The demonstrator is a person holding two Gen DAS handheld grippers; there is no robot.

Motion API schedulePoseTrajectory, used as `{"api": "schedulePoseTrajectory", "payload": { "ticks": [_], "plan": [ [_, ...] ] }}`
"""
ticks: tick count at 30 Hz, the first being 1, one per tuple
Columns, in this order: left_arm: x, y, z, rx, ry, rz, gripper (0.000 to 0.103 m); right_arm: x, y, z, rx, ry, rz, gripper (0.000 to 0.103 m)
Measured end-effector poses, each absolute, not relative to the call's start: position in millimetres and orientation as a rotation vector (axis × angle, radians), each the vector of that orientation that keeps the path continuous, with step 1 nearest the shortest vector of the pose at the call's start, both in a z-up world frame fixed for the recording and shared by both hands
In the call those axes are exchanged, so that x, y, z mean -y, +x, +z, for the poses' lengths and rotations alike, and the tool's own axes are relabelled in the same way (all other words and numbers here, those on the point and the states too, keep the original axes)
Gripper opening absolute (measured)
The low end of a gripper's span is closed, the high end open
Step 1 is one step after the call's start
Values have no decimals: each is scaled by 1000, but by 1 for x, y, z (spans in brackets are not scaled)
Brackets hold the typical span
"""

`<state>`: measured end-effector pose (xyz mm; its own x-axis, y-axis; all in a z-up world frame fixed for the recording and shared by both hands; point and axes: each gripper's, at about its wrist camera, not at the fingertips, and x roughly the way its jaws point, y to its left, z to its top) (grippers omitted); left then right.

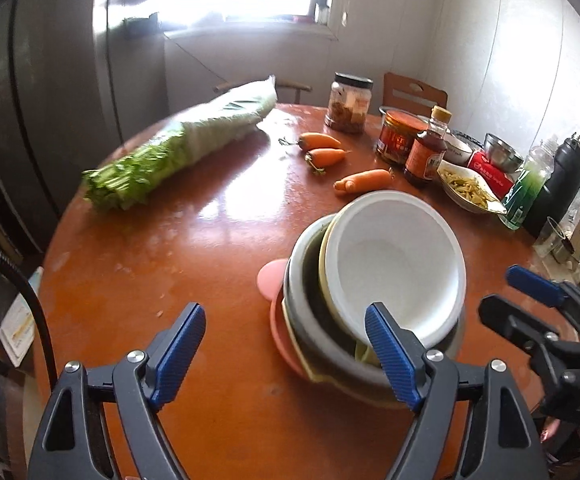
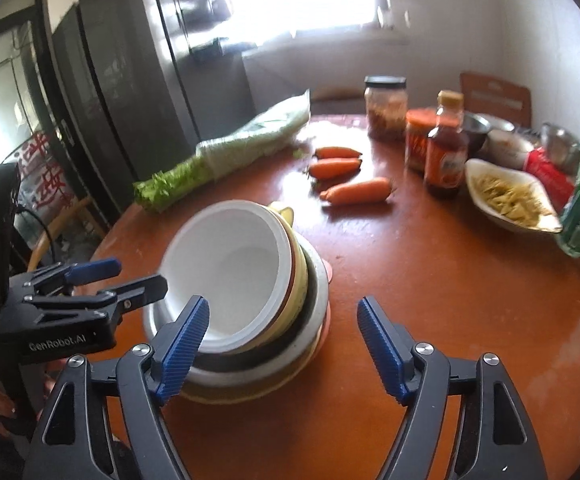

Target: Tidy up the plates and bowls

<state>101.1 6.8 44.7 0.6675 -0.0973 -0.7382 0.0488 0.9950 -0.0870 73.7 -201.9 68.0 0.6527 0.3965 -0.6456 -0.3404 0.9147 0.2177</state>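
Note:
A stack of bowls and plates sits near the front of the round wooden table [image 1: 193, 248]. A white bowl [image 1: 398, 264] lies tilted on top, inside a yellow bowl [image 1: 324, 264] and a metal bowl [image 1: 330, 340], on pink plates [image 1: 273, 280]. The white bowl also shows in the right wrist view [image 2: 233, 272]. My left gripper [image 1: 285, 356] is open and empty, just left of the stack. My right gripper [image 2: 283, 352] is open and empty, just right of the stack. Each gripper shows in the other's view, the right [image 1: 538, 296] and the left [image 2: 117, 280].
A bagged head of greens [image 1: 181, 148] lies at the back left. Three carrots [image 1: 322, 148] lie mid-table. Jars [image 1: 350, 102], a sauce bottle [image 1: 426, 152], a dish of food [image 1: 470, 188], steel bowls, a green bottle and a black flask [image 1: 562, 184] crowd the right side.

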Motion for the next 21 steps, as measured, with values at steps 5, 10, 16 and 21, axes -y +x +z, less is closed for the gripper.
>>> {"api": "schedulePoseTrajectory", "payload": {
  "ticks": [5,10,16,21],
  "plan": [
    [-5,68,38,-815,-63,-42,84,202,39,64,-712,49,404,79],
    [-4,42,30,-805,-72,-10,86,200,8,54,-676,0,386,79],
    [2,13,14,-810,-47,13,88,204,-16,41,-669,9,369,80],
    [6,0,2,-829,-42,25,88,207,-32,29,-679,20,362,81]
  ]
}}
